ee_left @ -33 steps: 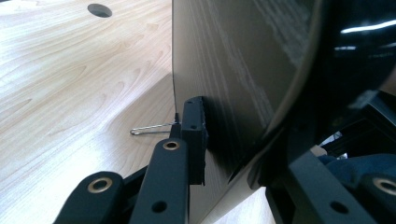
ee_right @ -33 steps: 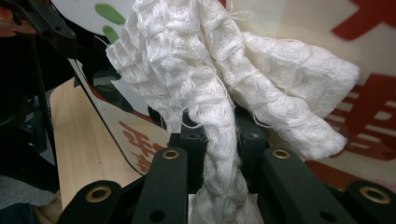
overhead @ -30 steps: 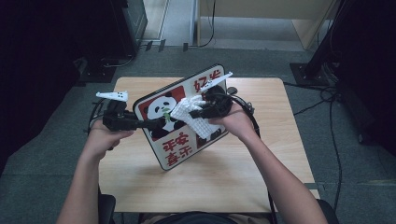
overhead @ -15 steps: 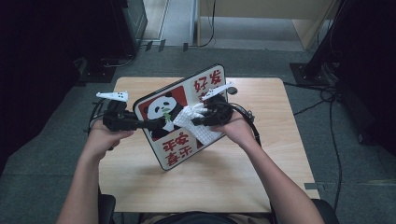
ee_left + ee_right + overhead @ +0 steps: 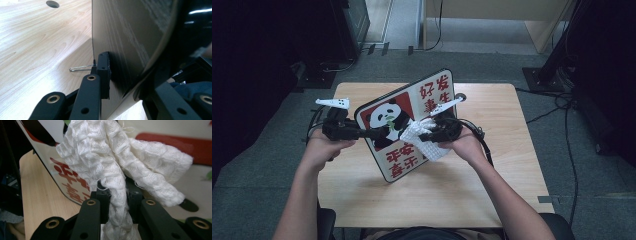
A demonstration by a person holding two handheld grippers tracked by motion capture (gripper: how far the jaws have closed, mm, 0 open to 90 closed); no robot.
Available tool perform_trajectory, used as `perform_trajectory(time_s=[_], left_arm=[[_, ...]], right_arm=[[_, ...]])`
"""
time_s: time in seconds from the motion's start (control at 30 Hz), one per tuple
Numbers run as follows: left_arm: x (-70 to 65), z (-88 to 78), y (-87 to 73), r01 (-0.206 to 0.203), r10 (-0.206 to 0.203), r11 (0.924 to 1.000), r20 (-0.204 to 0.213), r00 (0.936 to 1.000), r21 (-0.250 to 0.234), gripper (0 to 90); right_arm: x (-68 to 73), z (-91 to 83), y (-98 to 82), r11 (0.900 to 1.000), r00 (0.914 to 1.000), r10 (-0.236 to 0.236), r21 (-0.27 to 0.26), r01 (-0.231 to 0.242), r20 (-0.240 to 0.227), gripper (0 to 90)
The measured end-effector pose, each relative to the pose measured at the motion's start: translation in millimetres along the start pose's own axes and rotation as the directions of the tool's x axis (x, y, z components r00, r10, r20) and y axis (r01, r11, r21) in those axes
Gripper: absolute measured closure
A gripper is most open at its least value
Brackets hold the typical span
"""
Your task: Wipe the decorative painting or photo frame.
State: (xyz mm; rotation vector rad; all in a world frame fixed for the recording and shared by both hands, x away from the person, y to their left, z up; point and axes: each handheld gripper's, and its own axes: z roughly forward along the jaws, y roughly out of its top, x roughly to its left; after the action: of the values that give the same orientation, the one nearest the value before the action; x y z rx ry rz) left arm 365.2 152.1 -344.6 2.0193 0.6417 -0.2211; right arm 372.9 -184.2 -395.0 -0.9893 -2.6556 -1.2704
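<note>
While the left gripper pinches the left edge of the panda sign board, holding it tilted above the wooden table, the right gripper clamps a white knitted cloth against the board's printed face.

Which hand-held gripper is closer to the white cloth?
Right. The right hand-held gripper is shut on the white cloth against the panda sign. The left hand-held gripper clamps the sign's left edge, apart from the cloth.
</note>
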Motion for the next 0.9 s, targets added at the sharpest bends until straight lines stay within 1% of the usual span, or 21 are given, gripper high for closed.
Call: perform_trajectory(time_s=[0.3,0.37,0.53,0.73,0.8,0.9], left_arm=[[-0.2,0.5,-0.2,0.000,0.000,1.0000,0.000,1.0000,0.002,74.8],[-0.2,0.5,-0.2,-0.001,0.001,1.0000,0.000,1.0000,0.002,74.8],[0.0,0.7,-0.3,-0.002,0.002,1.0000,-0.001,1.0000,0.003,74.8],[0.0,0.9,-0.4,-0.003,0.003,1.0000,-0.001,1.0000,0.005,74.8],[0.0,1.1,-0.6,-0.003,0.003,1.0000,-0.001,1.0000,0.004,74.7],[0.4,1.3,-0.8,-0.003,0.003,1.0000,0.001,1.0000,0.006,74.7]], right_arm=[[-4.5,9.4,-16.8,1.000,0.9998,0.013,0.000,-0.013,-0.015,78.1],[-5.7,11.8,-21.0,1.000,0.9996,0.024,0.011,-0.024,-0.014,78.1],[-8.6,16.9,-30.4,0.999,0.9992,0.035,0.023,-0.034,-0.021,78.1],[-11.1,23.4,-40.2,0.998,0.9992,0.039,0.046,-0.038,-0.013,78.1],[-12.1,25.3,-44.0,0.998,0.9992,0.037,0.045,-0.036,-0.015,78.0],[-13.6,28.3,-49.8,0.997,0.9982,0.054,0.047,-0.052,-0.026,78.1]])
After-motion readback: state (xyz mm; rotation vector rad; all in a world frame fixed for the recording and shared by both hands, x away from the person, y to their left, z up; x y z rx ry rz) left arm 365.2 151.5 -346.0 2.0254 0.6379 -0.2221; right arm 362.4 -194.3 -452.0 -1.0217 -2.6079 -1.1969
